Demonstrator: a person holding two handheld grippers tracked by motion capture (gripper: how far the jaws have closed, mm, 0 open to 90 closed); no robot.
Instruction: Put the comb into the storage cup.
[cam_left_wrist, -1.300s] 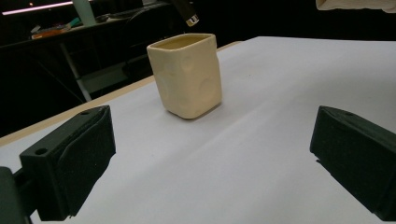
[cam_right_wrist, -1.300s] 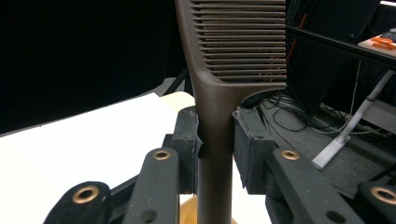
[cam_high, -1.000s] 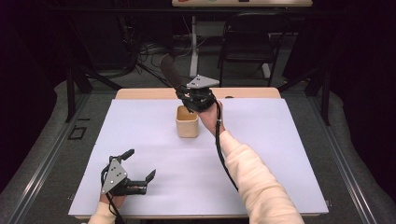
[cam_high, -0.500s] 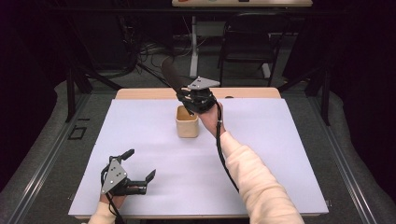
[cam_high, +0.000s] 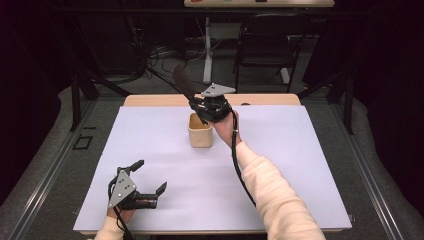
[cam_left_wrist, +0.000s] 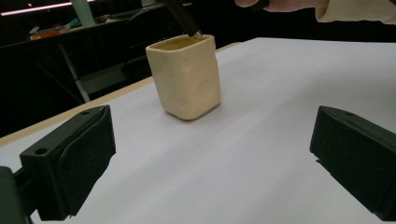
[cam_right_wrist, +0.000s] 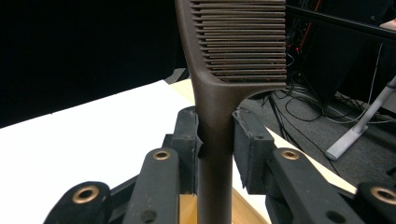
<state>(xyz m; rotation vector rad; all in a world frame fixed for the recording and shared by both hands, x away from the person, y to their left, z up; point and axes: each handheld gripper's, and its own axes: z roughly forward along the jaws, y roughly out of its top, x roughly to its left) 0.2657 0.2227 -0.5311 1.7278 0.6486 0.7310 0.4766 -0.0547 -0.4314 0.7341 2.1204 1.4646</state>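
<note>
The right gripper (cam_high: 206, 107) is clenching the handle of a dark brown comb (cam_right_wrist: 232, 60), its pads pressing on both sides of the handle just below the teeth, as the right gripper view shows. In the high view it is hanging over the cream cup (cam_high: 200, 131) near the far middle of the white worktop (cam_high: 300, 165), with the toothed end slanting up and away to the far left. In the left gripper view the comb's thin tail end is sitting at the cup's rim, dipping just inside the opening at its far edge, though how deep it is going cannot be told. The left gripper (cam_high: 150, 187) is resting released at the near left of the worktop, jaws wide apart with nothing between them, well apart from the cup. Judging from this, the comb is already being brought to the cup and its tip is entering; what is left is lowering it in, letting go so it is standing in the cup, and withdrawing the right gripper.
</note>
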